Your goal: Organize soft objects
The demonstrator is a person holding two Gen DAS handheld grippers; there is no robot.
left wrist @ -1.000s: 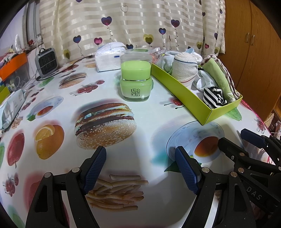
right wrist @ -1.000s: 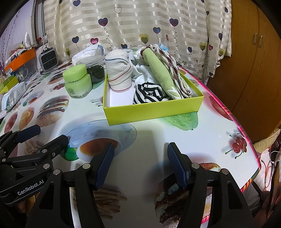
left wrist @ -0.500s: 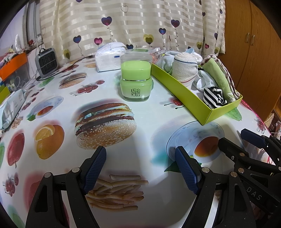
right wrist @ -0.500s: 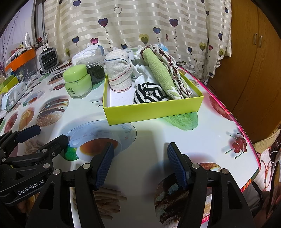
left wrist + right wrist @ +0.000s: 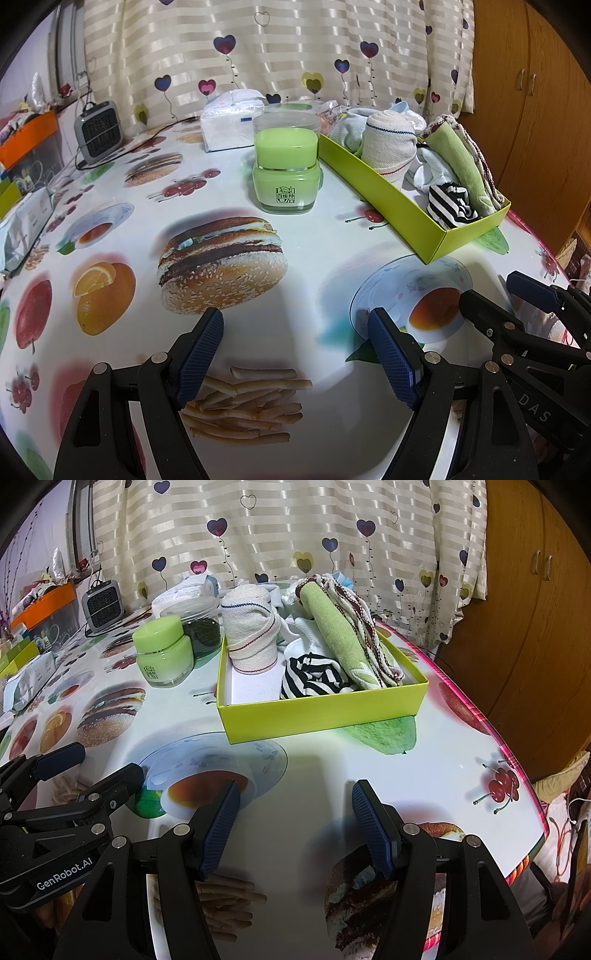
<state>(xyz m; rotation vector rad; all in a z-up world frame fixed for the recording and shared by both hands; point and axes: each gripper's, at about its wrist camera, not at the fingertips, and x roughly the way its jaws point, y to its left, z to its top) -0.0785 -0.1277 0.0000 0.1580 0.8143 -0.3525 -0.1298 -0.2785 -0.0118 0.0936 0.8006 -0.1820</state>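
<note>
Soft objects, one lot, stowed in a lime-green box (image 5: 321, 716) at the right far part of the desk (image 5: 314, 775).

Near: left gripper (image 5: 295, 354) and right gripper (image 5: 291, 825), both hovering over bare printed tablecloth, jaws standing wide apart with nothing between them. Neither touches cloth or box.

Middle, inside the box:
- Striped black-and-white sock bundle (image 5: 314, 677), against the near wall. Likely light and squashy; a pinch across its thick middle should hold.
- Cream rolled cloth (image 5: 251, 635), upright at the left. Probably firm for a roll; take it around the waist, or it may unwind.
- Green towel roll (image 5: 338, 638), leaning along the right side, wrapped in a brown-trimmed cloth (image 5: 364, 627). Limp layers, apt to slide apart; grasp both together mid-length.
- White cloth pieces (image 5: 306, 638), tucked between the rolls, partly hidden.

Beside the box, left: green cream jar (image 5: 164, 651), hard, not of this lot.

Far: tissue pack (image 5: 231, 123), small heater (image 5: 98, 131), heart-print curtain (image 5: 295, 528).

Judgement: the lot looks largely sorted.
</note>
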